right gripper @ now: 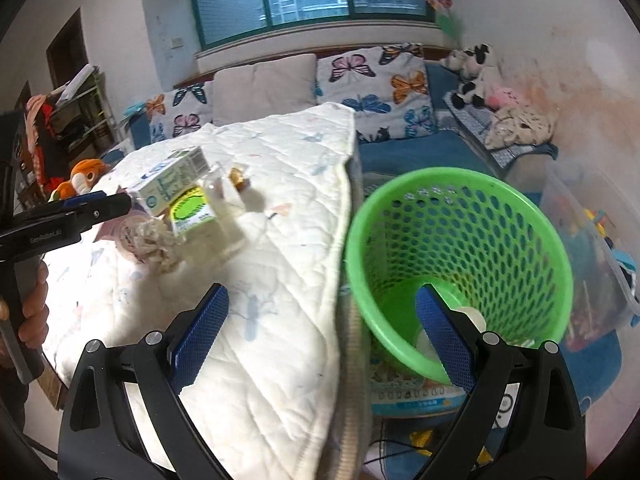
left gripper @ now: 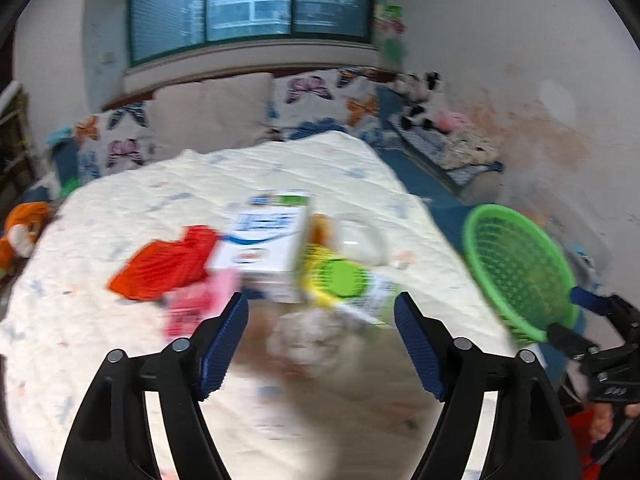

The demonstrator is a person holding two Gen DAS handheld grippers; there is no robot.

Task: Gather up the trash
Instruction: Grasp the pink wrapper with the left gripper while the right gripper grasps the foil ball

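Nearest in the left wrist view: left hand-held gripper [left gripper: 321, 316], jaws spread wide, nothing between them, hovering just above a crumpled tissue wad [left gripper: 310, 342] on the quilt [left gripper: 100, 360]. Blurred, so in motion; probably lining up on the wad as the closest, softest piece, though that is a guess.

Nearest in the right wrist view: right hand-held gripper [right gripper: 322, 302], jaws also wide apart and unloaded, one pad over the quilt edge, the other seemingly inside the green basket [right gripper: 520, 216]. Basket tilted, mouth toward the bed, low beside the mattress corner; held that way, most likely, so trash can be dropped or swept in without a long carry. Something pale lying at the basket bottom, too hidden by the pad to name. From the left view, right gripper apparently hooked at the basket rim, exact contact unclear.

Further out, the trash cluster mid-quilt: white carton [left gripper: 264, 240], yellow-green labelled packet [left gripper: 340, 280] touching it, clear plastic cup [right gripper: 226, 216] just beside, red wrapper [left gripper: 168, 264] and pink scrap [left gripper: 200, 300] to the left, small brown bit [right gripper: 238, 176] beyond the cup. All still on the bed, well apart from the basket.

Farthest: butterfly pillows [right gripper: 372, 76], window [left gripper: 248, 8].
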